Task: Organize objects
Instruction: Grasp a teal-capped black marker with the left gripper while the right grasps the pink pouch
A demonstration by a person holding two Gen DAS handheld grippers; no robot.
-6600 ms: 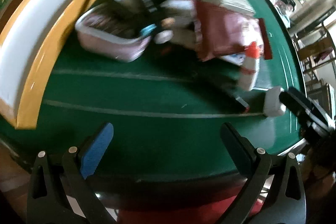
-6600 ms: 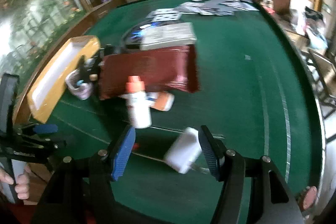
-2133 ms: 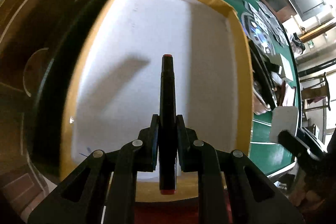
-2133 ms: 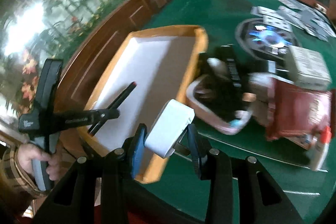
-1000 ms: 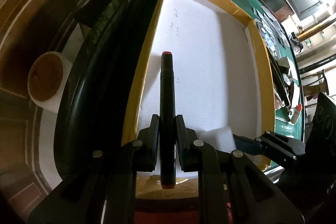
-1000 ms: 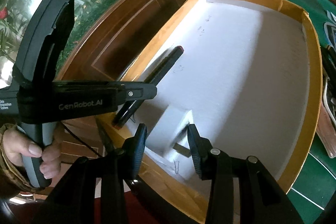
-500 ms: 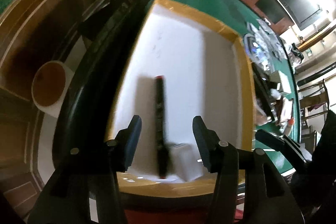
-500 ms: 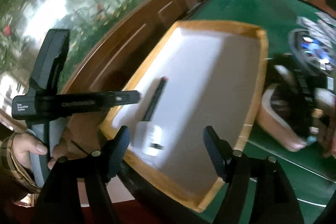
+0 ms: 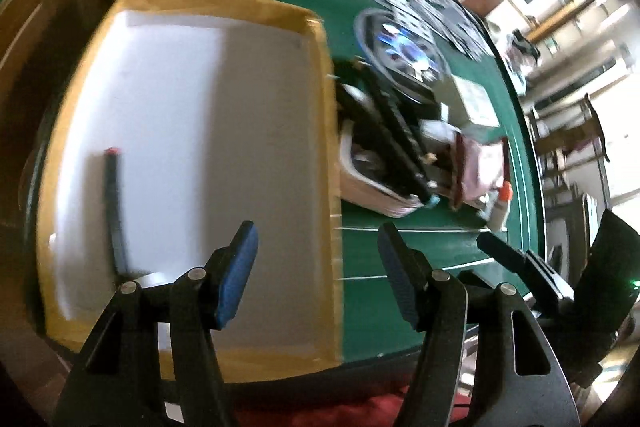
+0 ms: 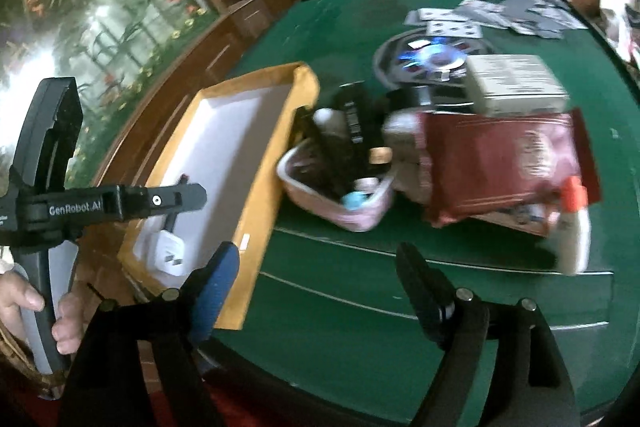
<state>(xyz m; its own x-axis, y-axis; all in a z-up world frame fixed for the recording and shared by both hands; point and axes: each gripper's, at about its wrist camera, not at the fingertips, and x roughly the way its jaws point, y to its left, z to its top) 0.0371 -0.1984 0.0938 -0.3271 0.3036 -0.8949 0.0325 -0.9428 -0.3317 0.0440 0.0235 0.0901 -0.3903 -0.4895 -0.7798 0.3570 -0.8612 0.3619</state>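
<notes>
A white tray with a yellow rim (image 9: 330, 131) (image 10: 262, 203) lies at the left edge of the green table. In it lie a black marker with a red tip (image 9: 112, 203) and a white plug (image 10: 170, 253), side by side near the tray's near end. My left gripper (image 9: 316, 247) hangs over the tray's right part, jaws opening, with nothing between them. My right gripper (image 10: 318, 267) is over the green felt just right of the tray, jaws also opening and empty. In the left wrist view the plug is mostly hidden behind my left finger.
Right of the tray stands a pink basket (image 10: 352, 215) full of dark items. Beyond it lie a red pouch (image 10: 500, 163), a white bottle with an orange cap (image 10: 574, 231), a pale box (image 10: 516, 79), a round disc (image 10: 424, 59) and scattered cards (image 10: 512, 11). A hand (image 10: 24, 301) holds the left gripper.
Both grippers let go: the marker and the plug now lie in the tray. Both grippers opened, rose and swung right, away from the tray toward the cluttered table.
</notes>
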